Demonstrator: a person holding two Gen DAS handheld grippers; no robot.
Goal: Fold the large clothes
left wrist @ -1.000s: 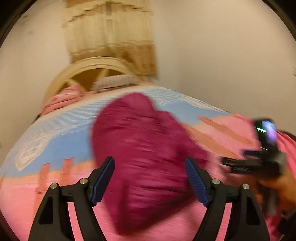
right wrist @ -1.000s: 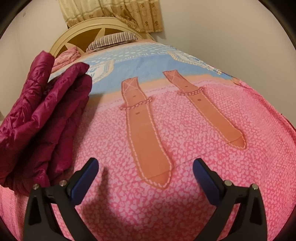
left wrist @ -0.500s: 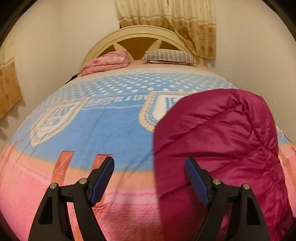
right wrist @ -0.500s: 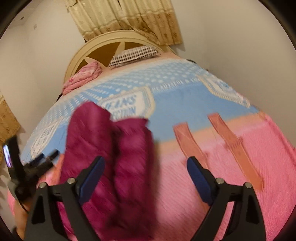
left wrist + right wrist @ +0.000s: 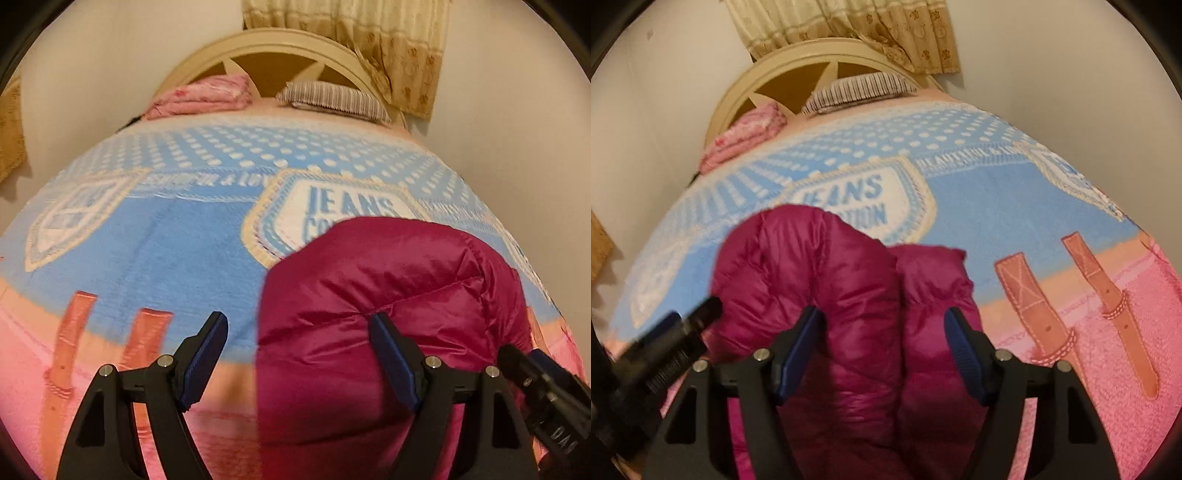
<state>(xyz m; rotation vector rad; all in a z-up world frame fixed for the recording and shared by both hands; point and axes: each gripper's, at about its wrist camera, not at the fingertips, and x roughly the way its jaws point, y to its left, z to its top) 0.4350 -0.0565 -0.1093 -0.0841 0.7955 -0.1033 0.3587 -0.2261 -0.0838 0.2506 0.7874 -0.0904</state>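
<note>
Lying on the near half of the bed, the magenta puffer jacket [image 5: 388, 295] is bunched into a thick, folded bundle, its shiny quilted panels creased and puffed. From the right wrist view the jacket [image 5: 820, 280] shows two rounded lobes side by side with a deep crease between them. Its far edge covers part of the white "JEANS" badge printed on the blanket [image 5: 166, 251].

The left gripper [image 5: 297, 354] hangs over the jacket's near left edge with its jaws spread wide apart; the right blue pad sits in front of the fabric, the left one over bare blanket, and nothing is clamped. The right gripper [image 5: 884, 350] also stands wide apart, straddling the jacket's crease without pinching it; whether its pads touch the fabric cannot be told. Each view catches the other tool's black body at its edge, close beside the jacket.

Under the jacket the blanket [image 5: 979, 206] runs blue with white dots at the far end and pink near, with orange strap prints [image 5: 1034, 306] to the right. At the far end lie a folded pink cloth [image 5: 201, 96] on the left and a striped pillow [image 5: 332, 99] beside it, against a cream arched headboard [image 5: 266, 48]. A beige patterned curtain [image 5: 842, 26] hangs behind the headboard.
</note>
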